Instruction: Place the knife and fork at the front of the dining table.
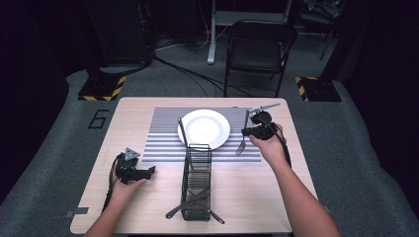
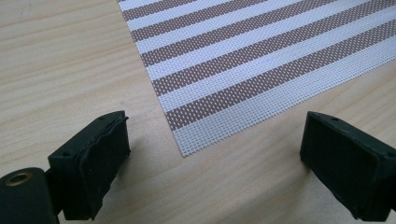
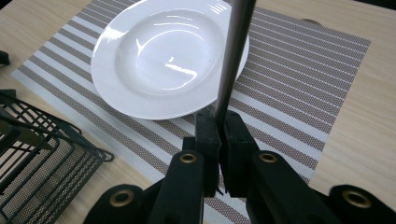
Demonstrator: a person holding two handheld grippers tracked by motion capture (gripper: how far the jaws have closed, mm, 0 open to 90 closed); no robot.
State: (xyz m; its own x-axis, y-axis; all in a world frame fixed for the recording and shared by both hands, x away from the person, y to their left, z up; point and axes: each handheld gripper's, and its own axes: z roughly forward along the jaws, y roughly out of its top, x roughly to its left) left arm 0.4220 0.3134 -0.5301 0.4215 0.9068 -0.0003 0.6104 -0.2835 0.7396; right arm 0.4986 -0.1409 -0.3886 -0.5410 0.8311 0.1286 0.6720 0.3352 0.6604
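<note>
On the left, the left tool [image 1: 148,171] rests low on the pale wooden desk [image 1: 123,128] at about eight o'clock from the plate, its jaws standing wide apart with nothing between them, just off the near corner of the striped brown-and-white woven placemat [image 2: 261,60]. It has no part in this step and is best kept where it is.

In the middle, a black wire cutlery caddy [image 1: 197,182] stands at six o'clock of the round white ceramic plate [image 1: 203,129], with dark utensils lying at its near end and one handle leaning at its far end.

On the right, the right tool [image 3: 220,140] is clamped tight on the handle of a silver metal fork [image 1: 243,134], which hangs tines toward the person, above the mat at three o'clock of the plate. The likely aim is to lay it down there. To do it well, lower it level, parallel to the mat's edge, clear of the plate's rim, and let go only once it lies flat. A second fork-like utensil [image 1: 264,107] lies at one o'clock, close behind the hand; keep the wrist off it.
</note>
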